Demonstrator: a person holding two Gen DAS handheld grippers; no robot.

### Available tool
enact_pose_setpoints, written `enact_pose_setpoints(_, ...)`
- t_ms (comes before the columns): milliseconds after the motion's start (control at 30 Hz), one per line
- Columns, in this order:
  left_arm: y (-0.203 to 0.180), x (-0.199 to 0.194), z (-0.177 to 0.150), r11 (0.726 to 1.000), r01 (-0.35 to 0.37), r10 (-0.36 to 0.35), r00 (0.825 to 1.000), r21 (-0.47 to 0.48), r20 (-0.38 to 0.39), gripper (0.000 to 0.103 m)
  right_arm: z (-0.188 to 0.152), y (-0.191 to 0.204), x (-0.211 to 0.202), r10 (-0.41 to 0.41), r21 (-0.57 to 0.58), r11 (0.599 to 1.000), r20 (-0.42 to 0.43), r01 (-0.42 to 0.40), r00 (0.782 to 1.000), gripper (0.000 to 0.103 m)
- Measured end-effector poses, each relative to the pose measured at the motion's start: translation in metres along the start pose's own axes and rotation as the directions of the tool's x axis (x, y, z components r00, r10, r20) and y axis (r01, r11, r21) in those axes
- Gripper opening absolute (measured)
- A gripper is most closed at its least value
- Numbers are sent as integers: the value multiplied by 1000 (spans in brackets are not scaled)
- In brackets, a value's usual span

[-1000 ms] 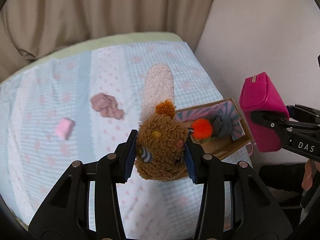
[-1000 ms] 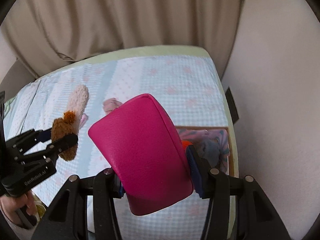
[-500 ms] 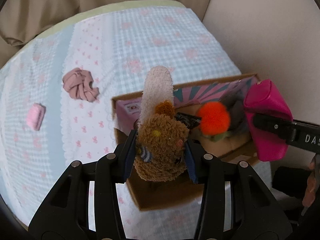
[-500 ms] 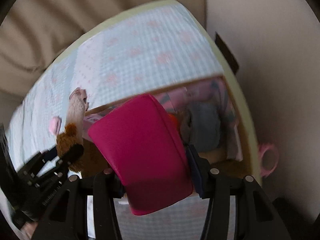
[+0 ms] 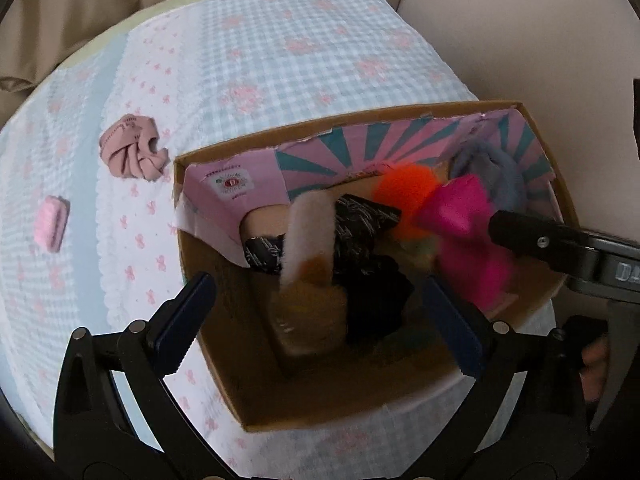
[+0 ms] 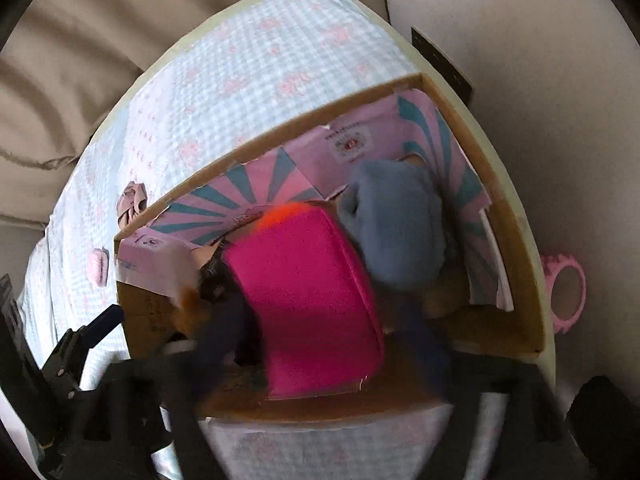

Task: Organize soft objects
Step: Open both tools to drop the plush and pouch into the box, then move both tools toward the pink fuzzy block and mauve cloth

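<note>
Now my left gripper [image 5: 320, 312] has spread, dropping the brown plush toy [image 5: 308, 264] into the cardboard box [image 5: 400, 408]; my right gripper's state I cannot tell, magenta pouch [image 6: 308, 296] over box.

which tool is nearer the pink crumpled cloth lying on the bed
Left. The left tool hangs open over the box's left end, the side facing the pink cloth. The right tool is over the box's far right side, by the magenta pouch.

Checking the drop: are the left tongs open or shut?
Open: the left tongs are spread wide, and the brown plush toy sits blurred between them inside the cardboard box.
</note>
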State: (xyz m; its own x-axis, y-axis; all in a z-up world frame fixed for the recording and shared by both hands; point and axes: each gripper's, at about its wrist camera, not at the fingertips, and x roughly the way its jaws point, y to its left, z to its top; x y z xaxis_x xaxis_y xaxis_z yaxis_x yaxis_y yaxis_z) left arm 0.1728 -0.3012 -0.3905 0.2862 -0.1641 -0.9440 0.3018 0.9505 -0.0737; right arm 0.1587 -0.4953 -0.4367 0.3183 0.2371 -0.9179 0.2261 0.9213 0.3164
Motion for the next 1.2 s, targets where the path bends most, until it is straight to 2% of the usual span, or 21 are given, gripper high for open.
enact_pose_setpoints(33, 0, -2, -1, 1000, 5, -5, 1000, 0, -1, 103, -1, 2, -2, -8, -22, 1000, 11, 8, 1000, 103)
enact_pose_setpoints(333, 7, -10, -13, 1000, 1, -2, 999, -28, -35, 103, -6, 7, -6, -24, -58, 998, 7, 25, 1000, 103)
enact_pose_setpoints(633, 13, -48, -14, 999, 7, -6, 1000, -39, 25, 103, -13, 24, -42, -11, -82, 997, 78, 18, 997, 103)
enact_pose_setpoints(833, 22, -98, -15, 999, -11, 15, 996, -46, 89, 103, -24, 46, -93, -21, -130, 991, 161, 42, 987, 103)
enact_pose_setpoints(933, 31, -125, -19, 998, -16, 22, 992, -53, 121, 103, -36, 67, -127, -39, -171, 982, 225, 79, 973, 103)
enact_pose_setpoints(1100, 61, -186, -30, 997, -41, 53, 981, -70, 188, 103, -58, 105, -171, -29, -227, 969, 302, 101, 953, 103)
enact_pose_setpoints(1200, 86, -221, -41, 995, -30, 52, 970, -94, 236, 103, -71, 132, -193, -10, -246, 964, 337, 98, 941, 103)
